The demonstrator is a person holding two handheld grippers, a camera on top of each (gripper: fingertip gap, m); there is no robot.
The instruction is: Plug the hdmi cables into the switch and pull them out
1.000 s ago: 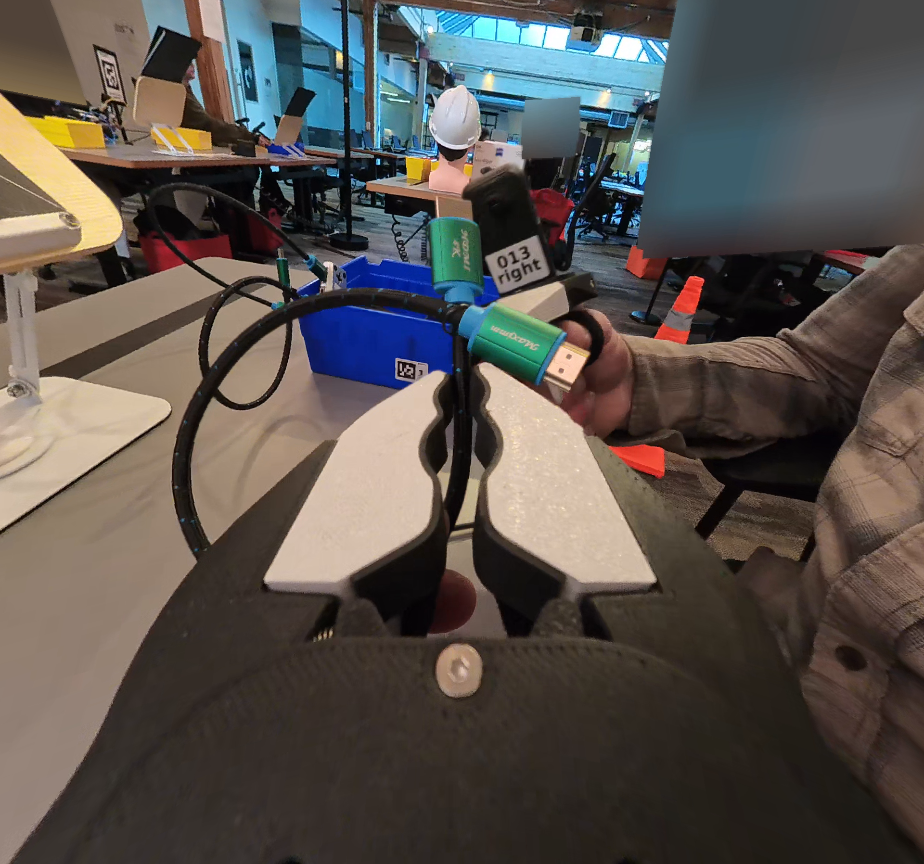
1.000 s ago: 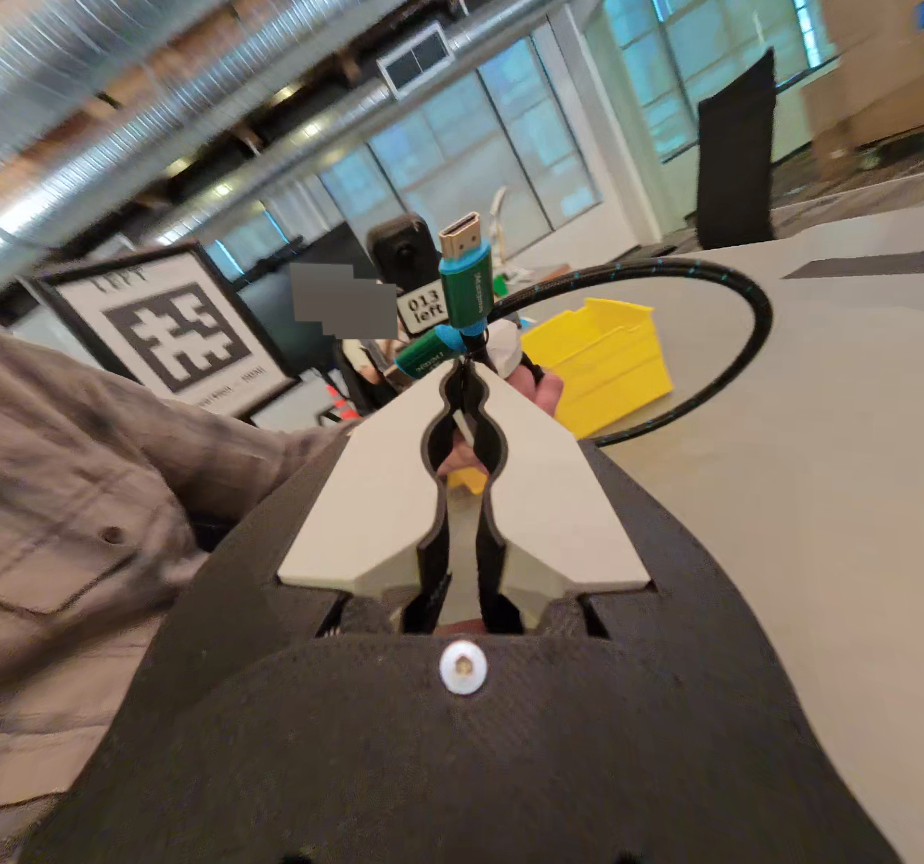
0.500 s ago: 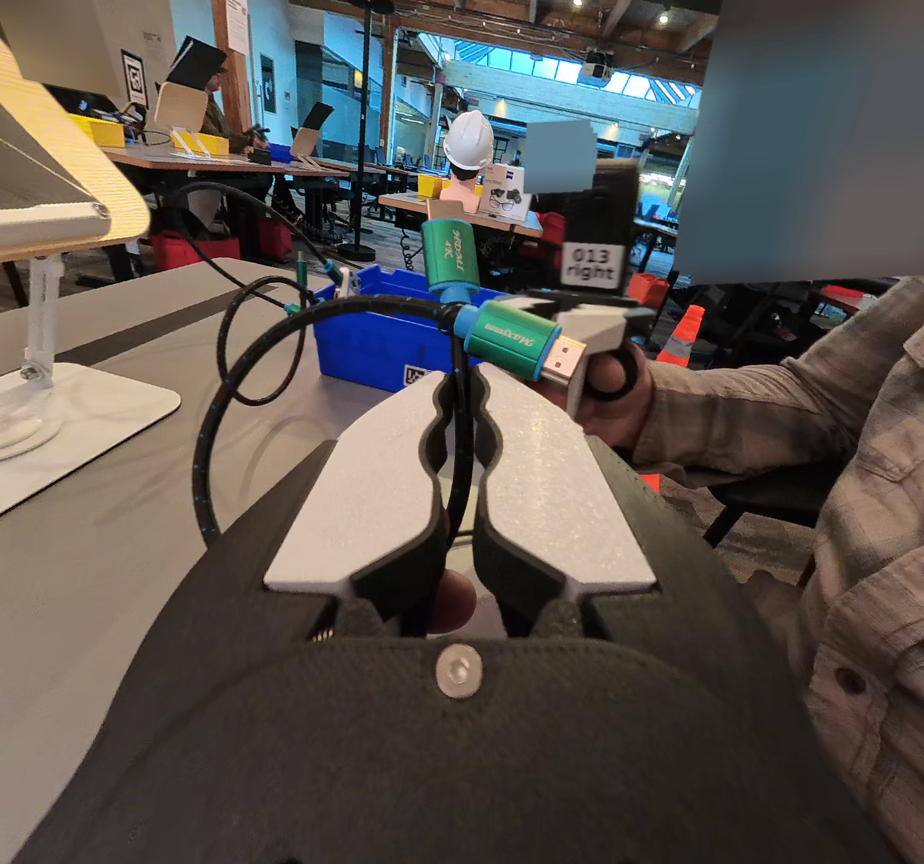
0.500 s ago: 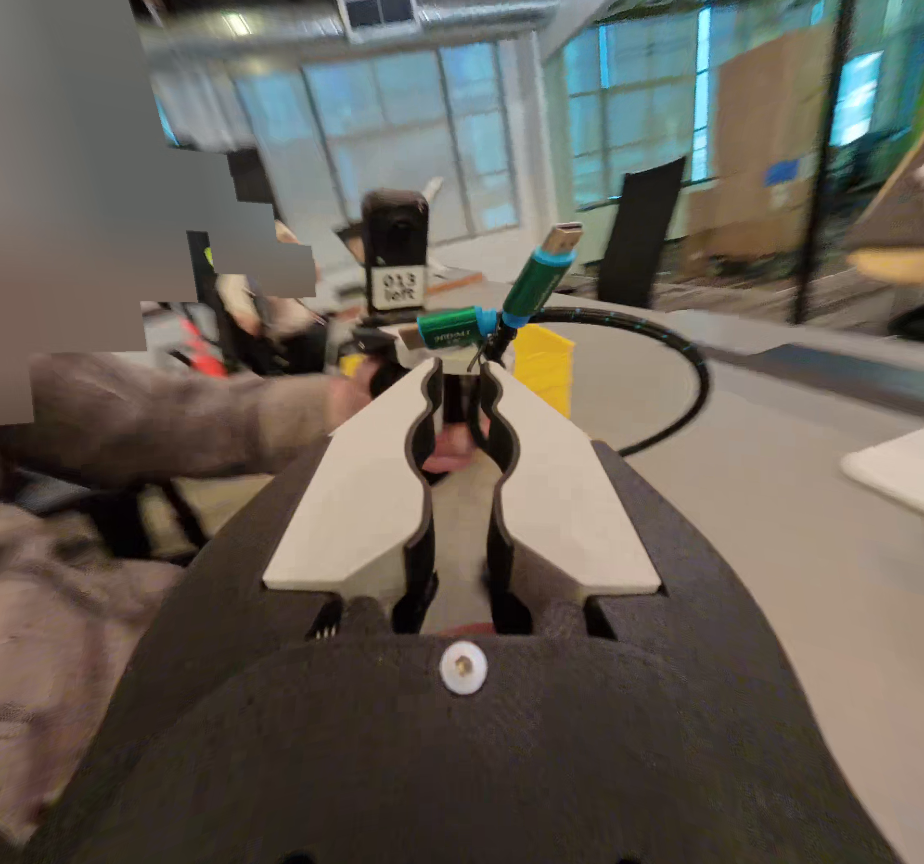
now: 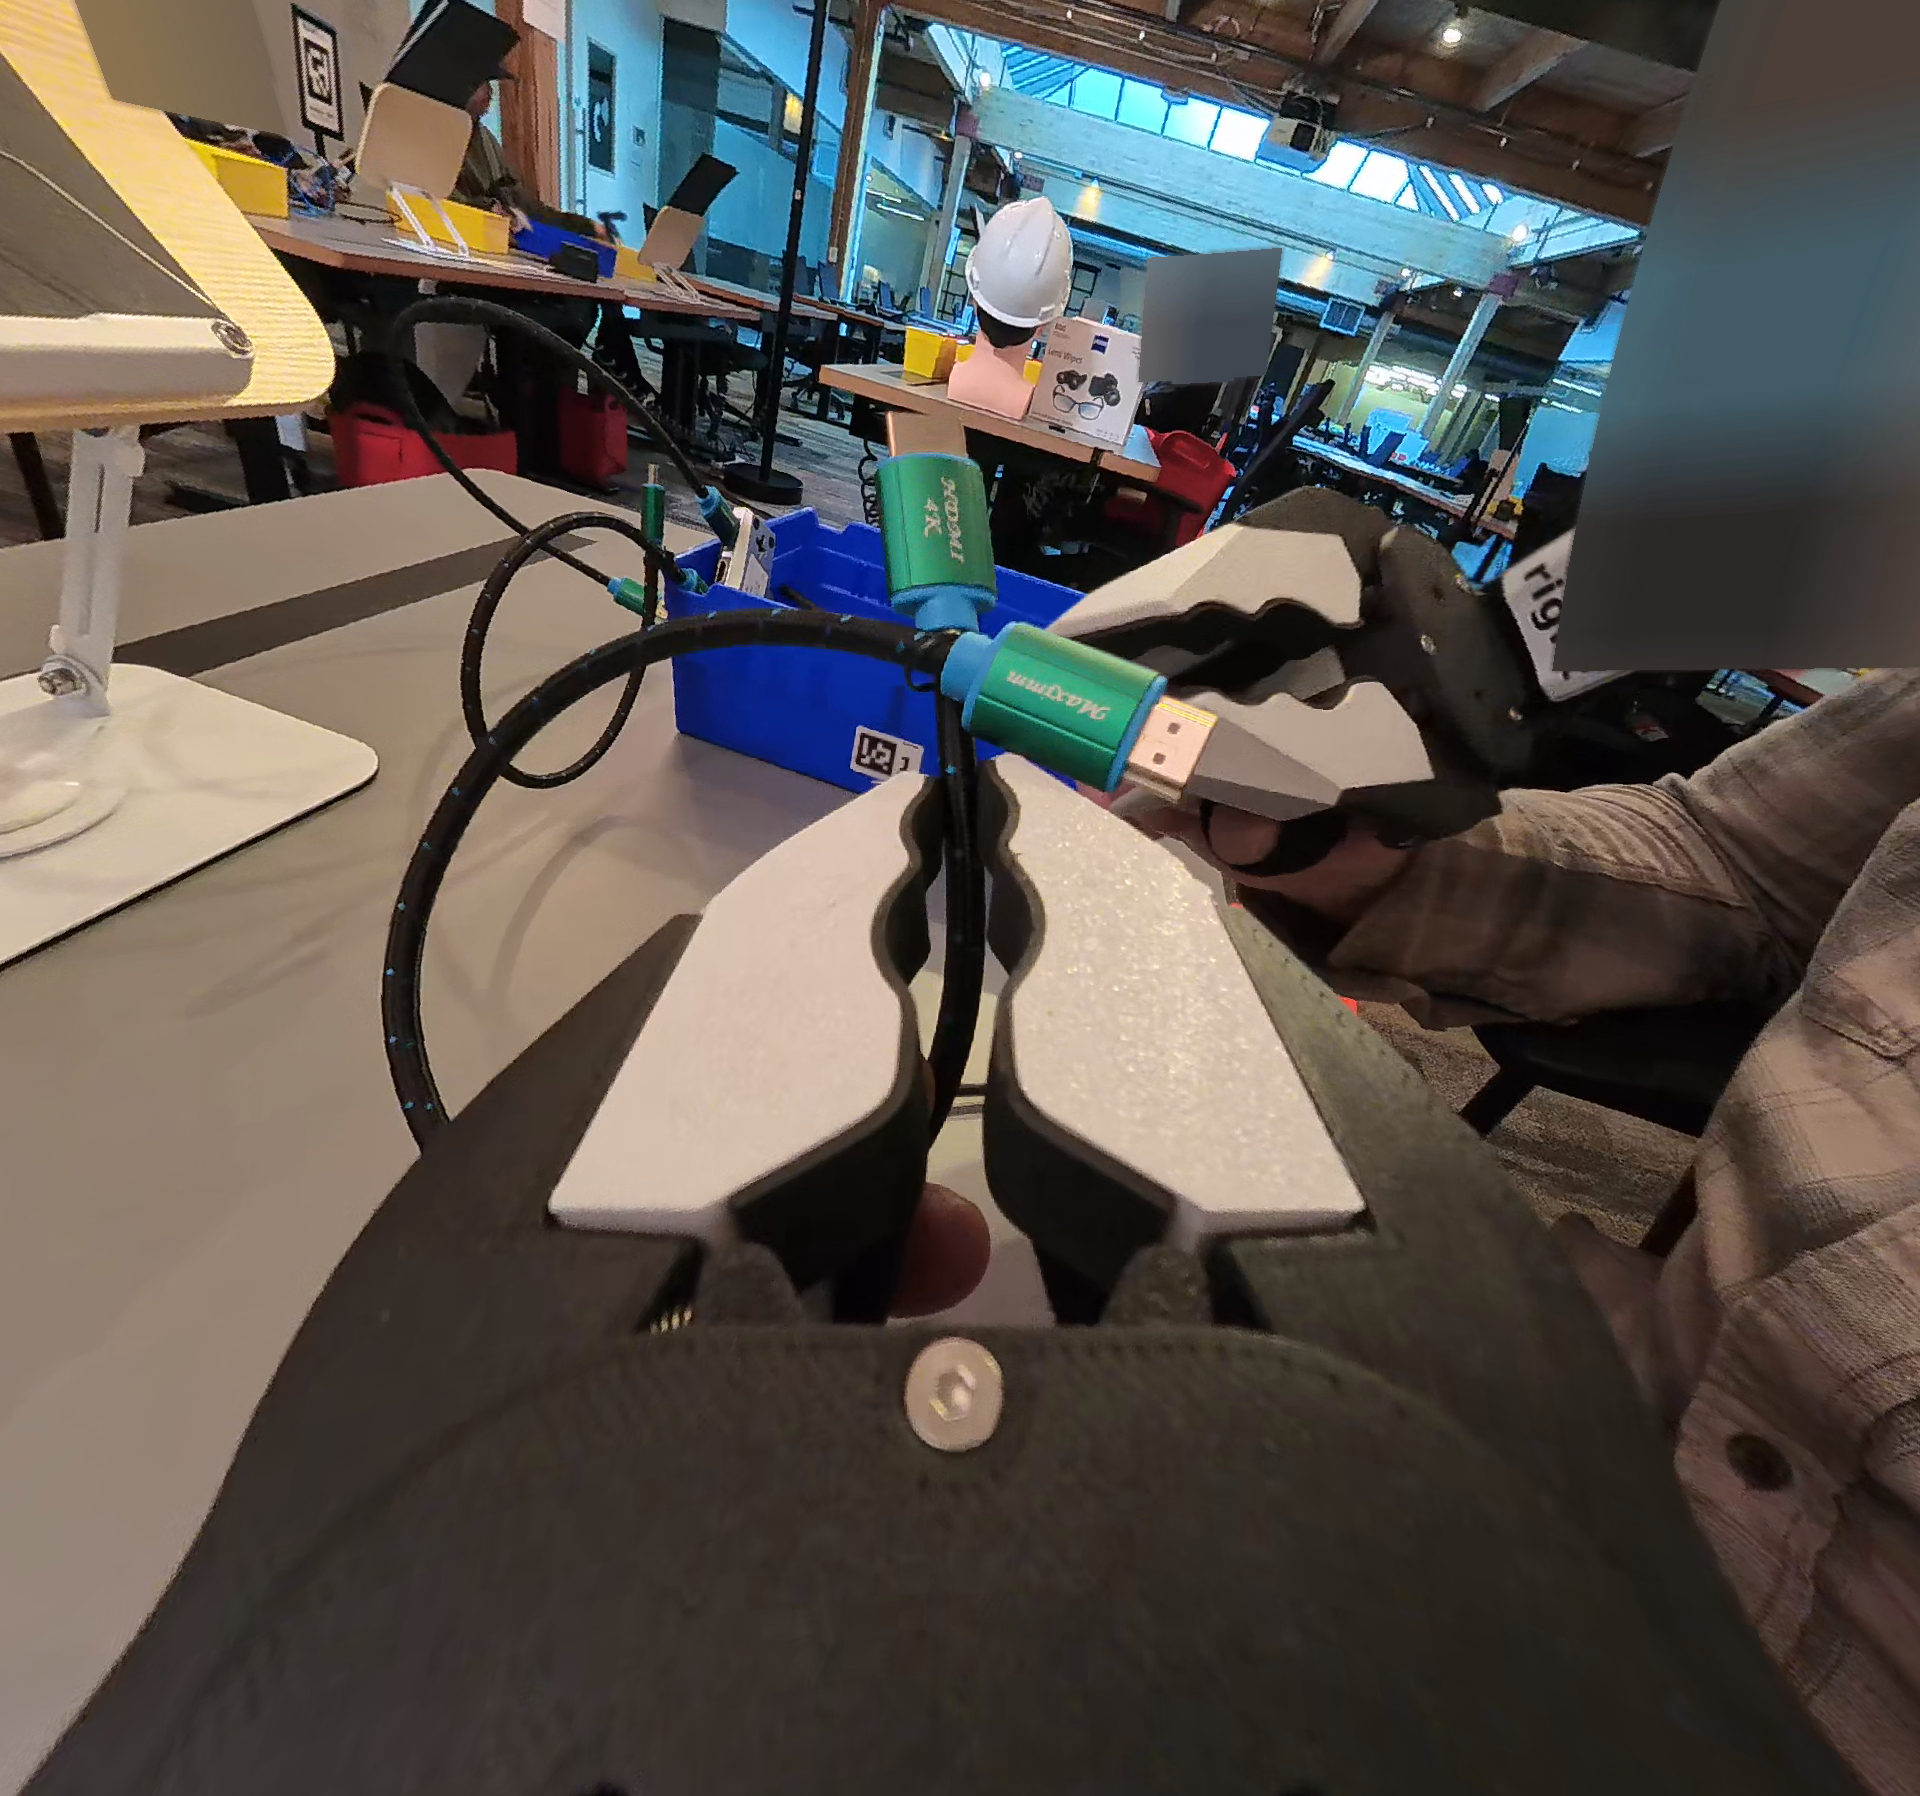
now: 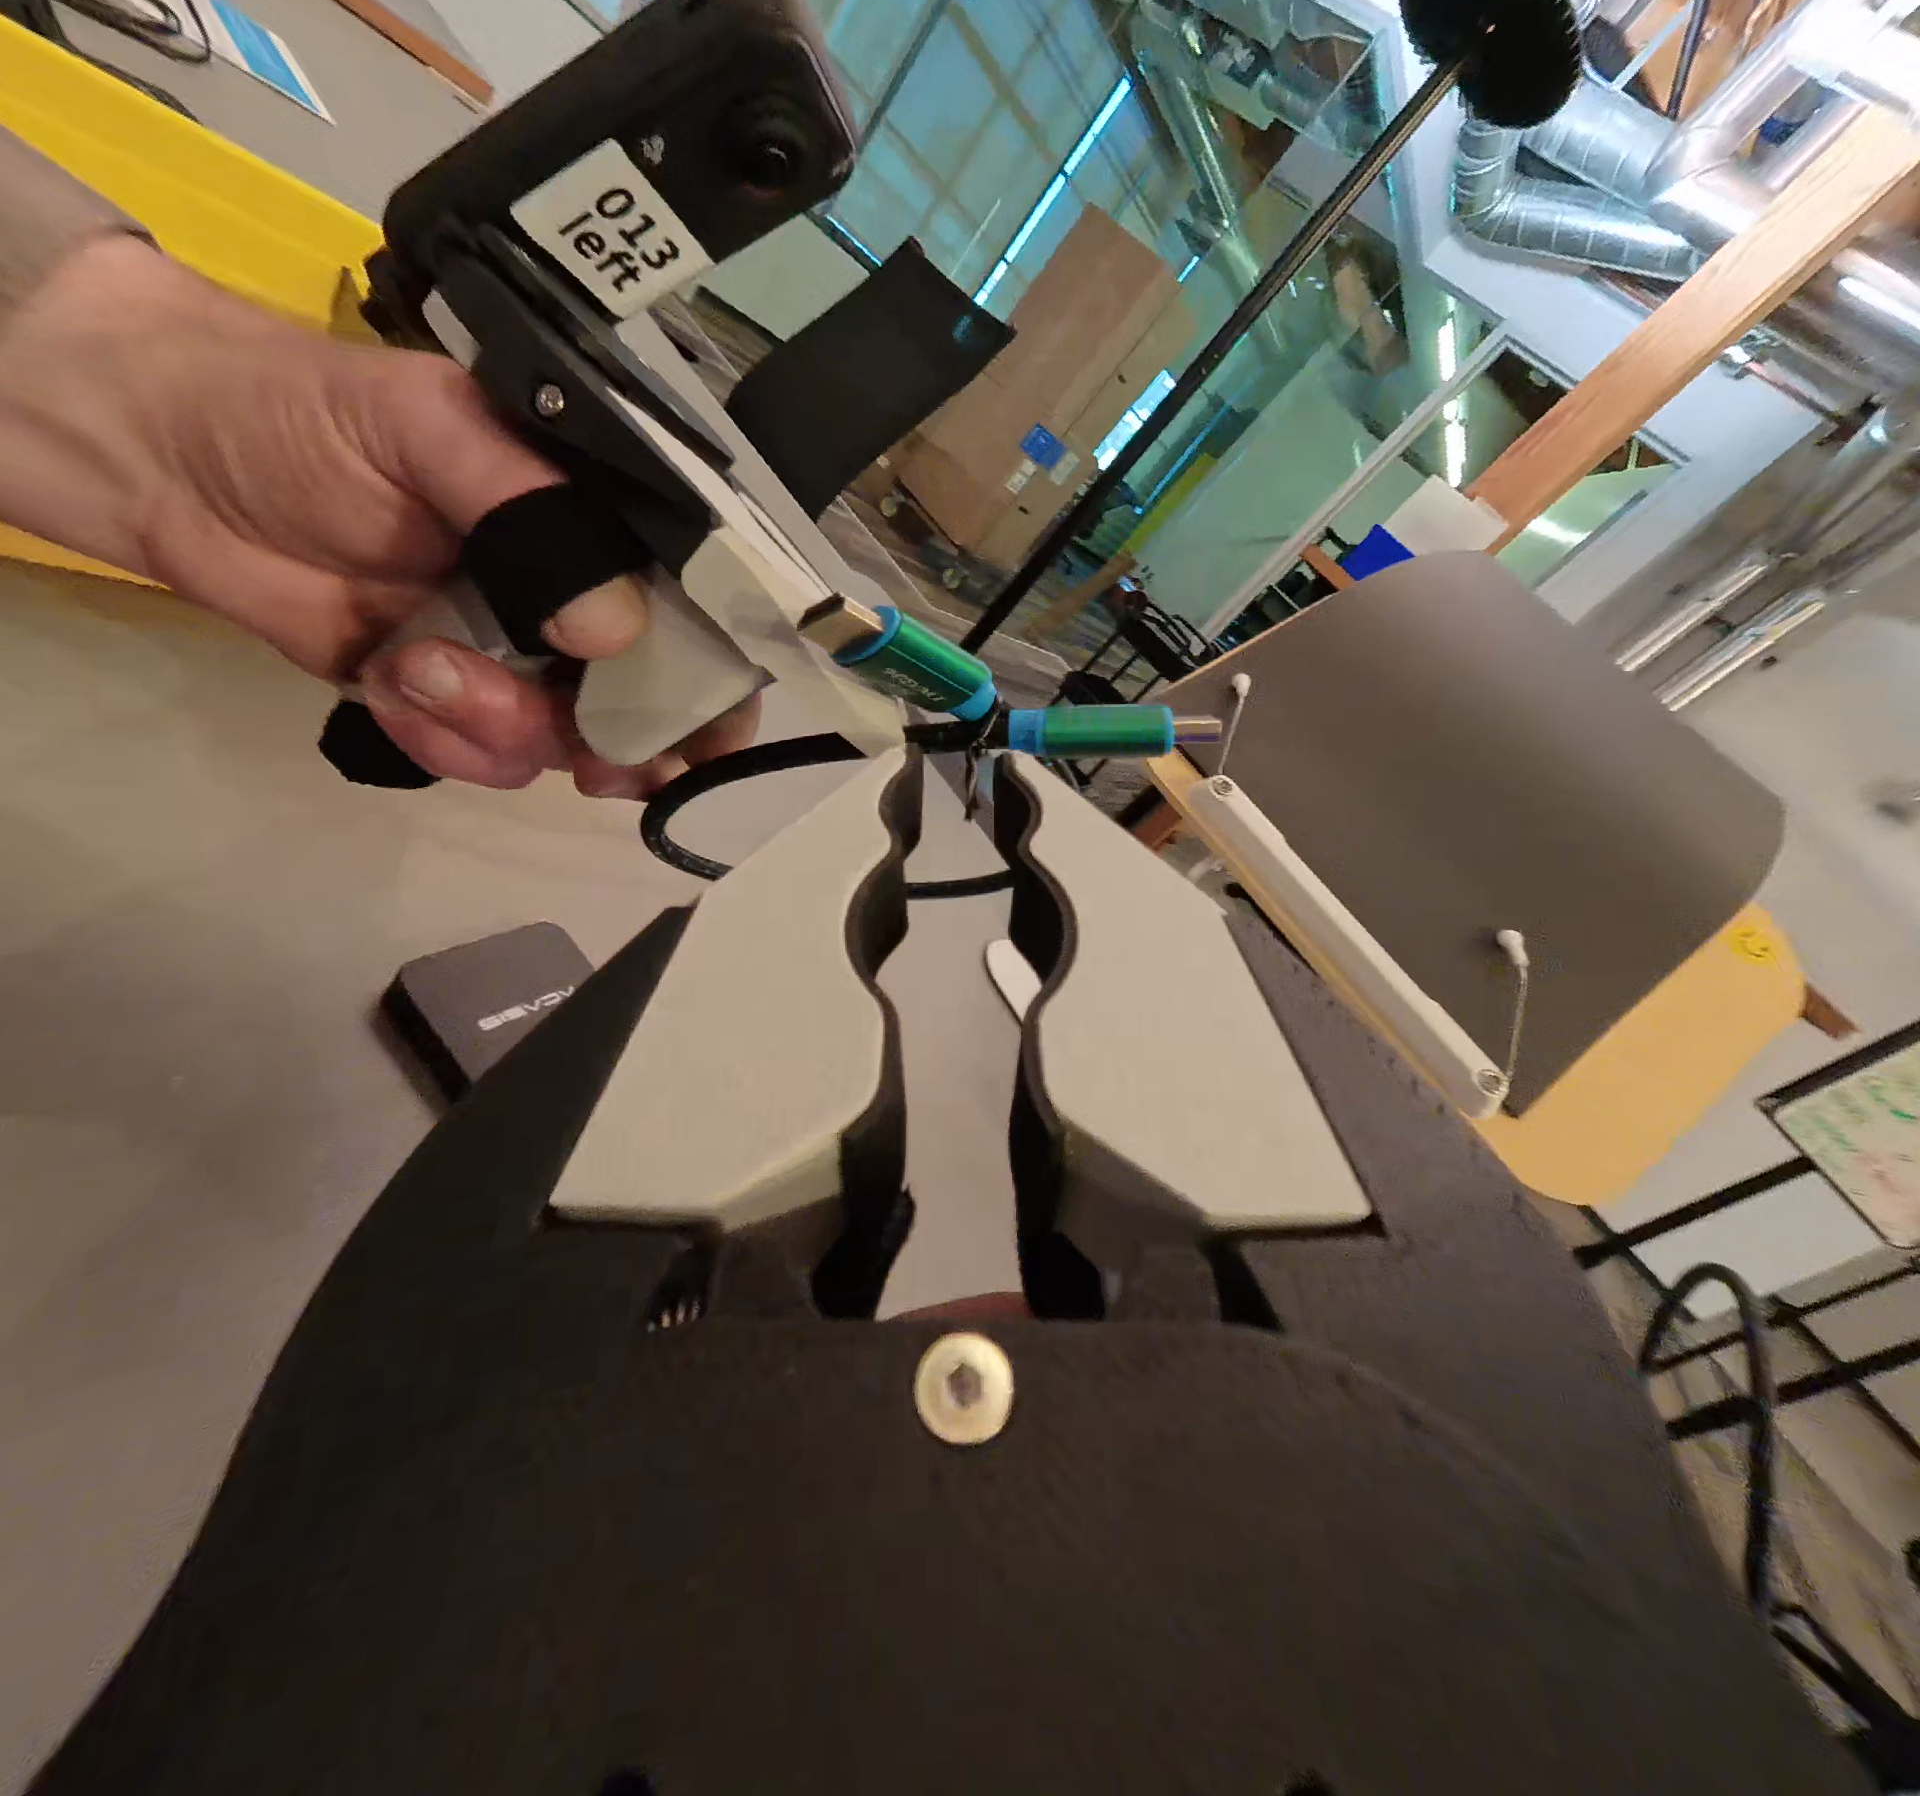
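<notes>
My left gripper [image 5: 958, 790] is shut on a black braided HDMI cable [image 5: 416, 915], just below its two green connectors. One connector [image 5: 930, 531] stands upright and the other [image 5: 1060, 702] points right. The cable loops out to the left above the grey table [image 5: 260, 1071]. My right gripper [image 6: 954, 770] is slightly open, with its tips at the junction of the two connectors and a black tie hanging between them. Its fingers [image 5: 1288, 759] lie sideways behind the right-pointing connector. A black switch box [image 6: 488, 1003] lies flat on the table, below and left of the right gripper.
A blue bin [image 5: 790, 686] with more green-ended cables stands behind the loop. A white stand [image 5: 156, 780] carrying a tilted board is at the left, and shows at the right in the right wrist view [image 6: 1455, 811]. A yellow bin [image 6: 156, 167] is far left.
The right gripper has rolled onto its side and its jaws have parted a little at the connectors. The left gripper keeps its hold on the cable and has shifted slightly.
</notes>
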